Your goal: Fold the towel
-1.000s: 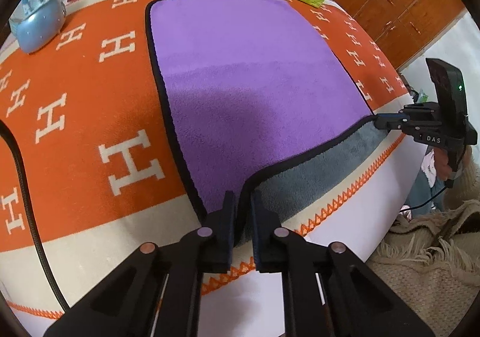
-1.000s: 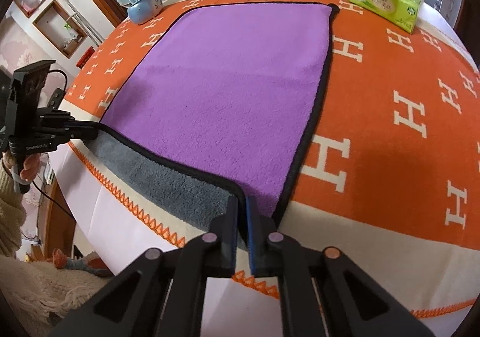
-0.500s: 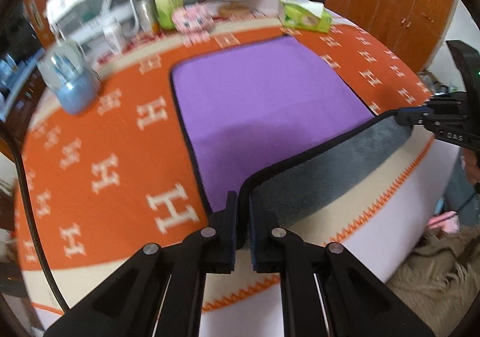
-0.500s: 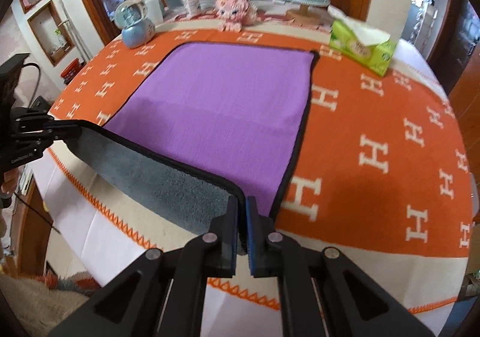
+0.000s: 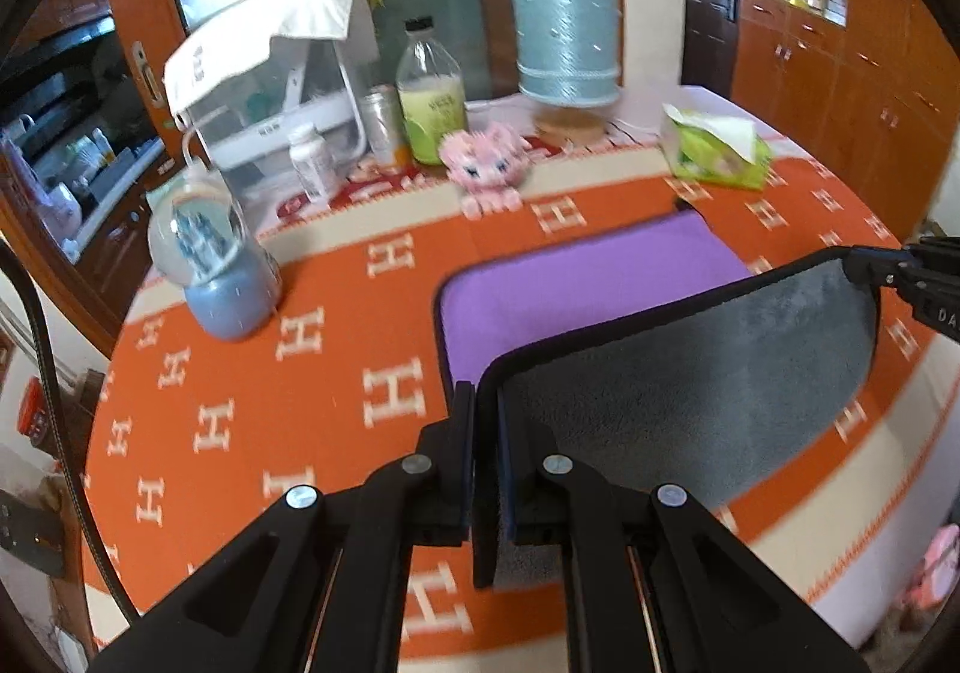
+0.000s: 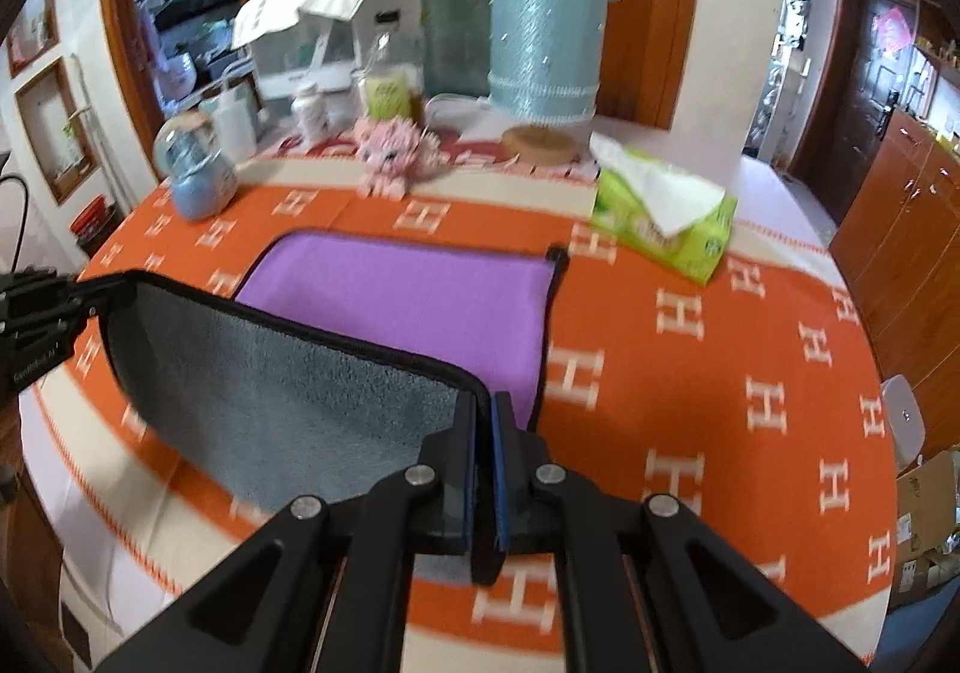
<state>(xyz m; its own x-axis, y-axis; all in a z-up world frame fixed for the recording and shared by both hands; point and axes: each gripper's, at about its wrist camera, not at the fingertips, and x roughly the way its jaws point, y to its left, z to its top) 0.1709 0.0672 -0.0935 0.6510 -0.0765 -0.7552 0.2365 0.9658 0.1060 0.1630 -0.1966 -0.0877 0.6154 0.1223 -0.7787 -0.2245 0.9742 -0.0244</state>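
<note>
The towel is purple on top (image 5: 576, 277) (image 6: 408, 301) and grey underneath (image 5: 690, 391) (image 6: 270, 391), with black trim. It lies on the orange tablecloth with its near half lifted. My left gripper (image 5: 486, 433) is shut on the near left corner. My right gripper (image 6: 483, 433) is shut on the near right corner. Both hold the near edge stretched in the air above the table, grey side toward the cameras. Each gripper shows at the edge of the other's view, the right one in the left wrist view (image 5: 900, 268), the left one in the right wrist view (image 6: 66, 292).
Beyond the towel stand a green tissue box (image 6: 660, 217), a pink toy (image 6: 390, 151), a blue snow globe (image 5: 210, 265), a teal lamp (image 6: 543, 55), bottles (image 5: 432, 97) and a white rack (image 5: 282, 91). Wooden cabinets (image 6: 900, 229) are on the right.
Both grippers have risen and moved toward the far side, lifting the near edge of the towel off the table. More grey underside shows and less purple.
</note>
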